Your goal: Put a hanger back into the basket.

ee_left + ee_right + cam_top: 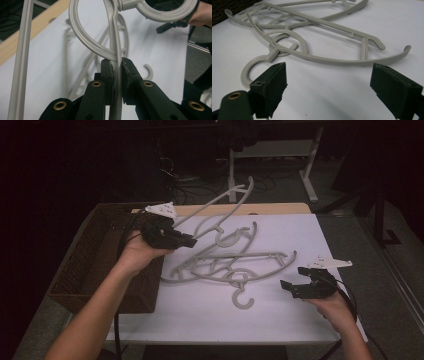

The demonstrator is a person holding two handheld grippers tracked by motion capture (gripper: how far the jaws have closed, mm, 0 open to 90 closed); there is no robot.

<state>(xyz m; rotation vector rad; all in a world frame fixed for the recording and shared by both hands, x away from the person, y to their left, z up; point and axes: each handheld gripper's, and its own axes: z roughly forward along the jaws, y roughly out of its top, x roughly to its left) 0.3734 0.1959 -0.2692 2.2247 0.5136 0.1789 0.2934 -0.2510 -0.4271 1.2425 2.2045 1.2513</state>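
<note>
Forearms reach in from the bottom of the high view over the white table [210, 320], with a brown woven basket [95, 265] at its left edge. A pale grey plastic hanger [220, 202], clamped by one thin bar in the shut left gripper [187, 241], is tilted up off the table, its long axis slanting away to the upper right, arm end highest. The step in hand looks like lifting one hanger off the pile [235, 265] of like hangers lying flat mid-table. Next it probably has to swing left and lower into the basket without snagging the pile. The right gripper [290, 287] hovers low by the pile, jaws spread, empty.
</note>
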